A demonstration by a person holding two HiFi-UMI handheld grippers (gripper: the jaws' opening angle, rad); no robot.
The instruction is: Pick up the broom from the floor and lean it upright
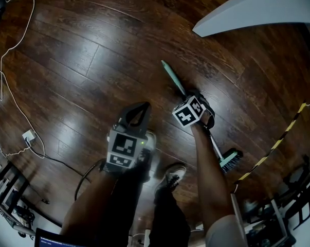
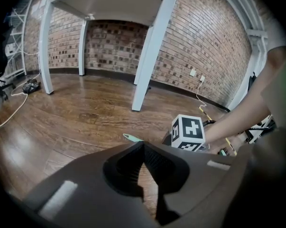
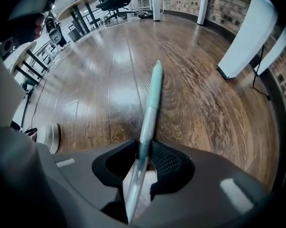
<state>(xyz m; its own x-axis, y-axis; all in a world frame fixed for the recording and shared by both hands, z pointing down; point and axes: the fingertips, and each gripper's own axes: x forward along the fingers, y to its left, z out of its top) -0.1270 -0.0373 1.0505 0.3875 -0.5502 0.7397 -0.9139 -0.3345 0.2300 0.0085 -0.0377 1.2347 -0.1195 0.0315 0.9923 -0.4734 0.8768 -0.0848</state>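
A broom lies on the dark wood floor, its mint-green handle (image 1: 174, 80) running toward the brush head (image 1: 230, 160) near my feet. My right gripper (image 1: 197, 106) points straight down over the middle of the handle. In the right gripper view the handle (image 3: 151, 96) passes between the jaws of that gripper (image 3: 143, 145), which are closed against it. My left gripper (image 1: 139, 108) hovers to the left of the broom, shut and empty. Its own view shows its jaws (image 2: 143, 146) meeting at the tip, with the handle's end (image 2: 132, 137) and the right gripper's marker cube (image 2: 188, 132) beyond.
A white table (image 1: 257, 9) stands at the upper right, its legs (image 2: 150, 51) before a brick wall. White cables (image 1: 5, 71) and a plug (image 1: 29, 136) lie at the left. Yellow-black tape (image 1: 278, 143) runs at the right. My shoe (image 1: 172, 176) is close to the brush.
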